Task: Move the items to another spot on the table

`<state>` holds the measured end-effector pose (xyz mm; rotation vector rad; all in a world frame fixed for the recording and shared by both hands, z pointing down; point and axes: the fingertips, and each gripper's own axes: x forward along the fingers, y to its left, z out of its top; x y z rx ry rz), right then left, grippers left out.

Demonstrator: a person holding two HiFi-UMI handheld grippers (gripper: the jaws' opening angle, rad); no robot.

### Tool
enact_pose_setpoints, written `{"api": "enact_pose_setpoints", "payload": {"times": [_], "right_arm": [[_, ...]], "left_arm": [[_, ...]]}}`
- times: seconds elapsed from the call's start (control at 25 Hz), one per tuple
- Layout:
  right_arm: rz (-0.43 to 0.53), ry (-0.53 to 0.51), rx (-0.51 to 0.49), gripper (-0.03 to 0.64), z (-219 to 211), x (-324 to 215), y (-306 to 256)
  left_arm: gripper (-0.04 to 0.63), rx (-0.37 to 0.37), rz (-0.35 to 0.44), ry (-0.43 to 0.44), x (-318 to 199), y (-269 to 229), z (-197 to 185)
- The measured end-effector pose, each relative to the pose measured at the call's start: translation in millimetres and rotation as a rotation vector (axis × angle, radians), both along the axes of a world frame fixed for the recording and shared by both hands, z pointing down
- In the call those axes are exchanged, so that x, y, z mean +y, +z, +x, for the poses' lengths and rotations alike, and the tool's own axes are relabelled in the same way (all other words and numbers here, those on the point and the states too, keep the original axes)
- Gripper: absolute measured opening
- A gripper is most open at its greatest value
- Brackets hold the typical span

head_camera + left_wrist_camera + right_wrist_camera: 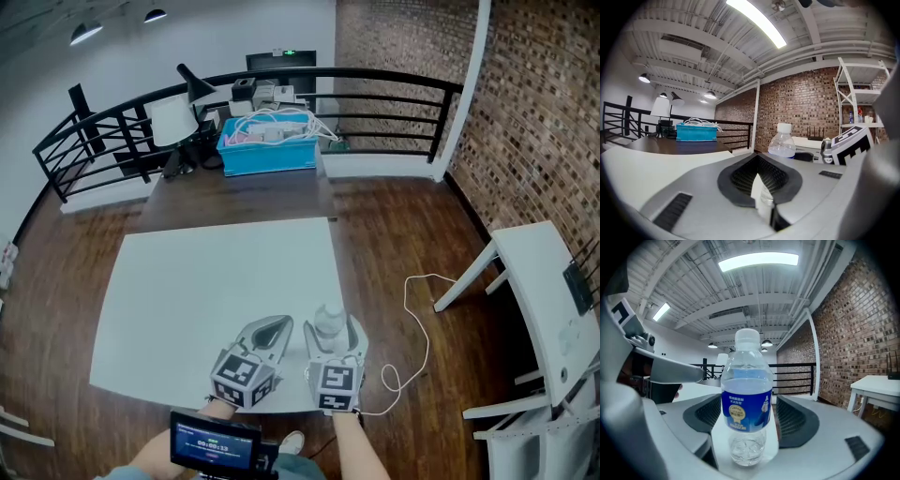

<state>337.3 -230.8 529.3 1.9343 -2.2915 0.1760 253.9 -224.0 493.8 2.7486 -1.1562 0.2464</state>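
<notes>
A clear water bottle [327, 322] with a white cap and blue label stands upright near the front edge of the white table [206, 300]. My right gripper [334, 330] is around it, open; in the right gripper view the bottle [746, 399] stands between the dark pads [701, 416] with a small gap on each side. Just left of it my left gripper [272, 330] rests on the table, shut with nothing in it. In the left gripper view its jaws [761, 187] meet at the tips, and the bottle [782, 140] shows to the right beyond them.
A dark table at the back carries a blue bin [267, 145] of cables and a white lamp [172, 122]. A black railing [375, 89] runs behind. To the right stand a white side table [548, 281] and a brick wall. A white cable [412, 319] lies on the wooden floor.
</notes>
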Motion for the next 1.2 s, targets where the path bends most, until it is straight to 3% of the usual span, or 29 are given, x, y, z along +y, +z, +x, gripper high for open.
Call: {"api": "enact_pose_setpoints", "payload": {"times": [0.48,0.76,0.92,1.2], "right_arm": [[0.008,0.073,0.036,0.373,-2,35,-19],[0.039,0.055,0.05,0.325,-17,49,-45],[0.089,0.043,0.049,0.216,-32,53,-72],[0.132,-0.047,0.041,0.133,-83,42,-100]], "left_arm": [[0.006,0.019,0.022,0.05,22,-17,-3],[0.006,0.037,0.037,0.081,31,-29,-5],[0.006,0.042,0.052,0.077,32,-39,-14],[0.006,0.044,0.083,0.008,25,-54,-54]]}}
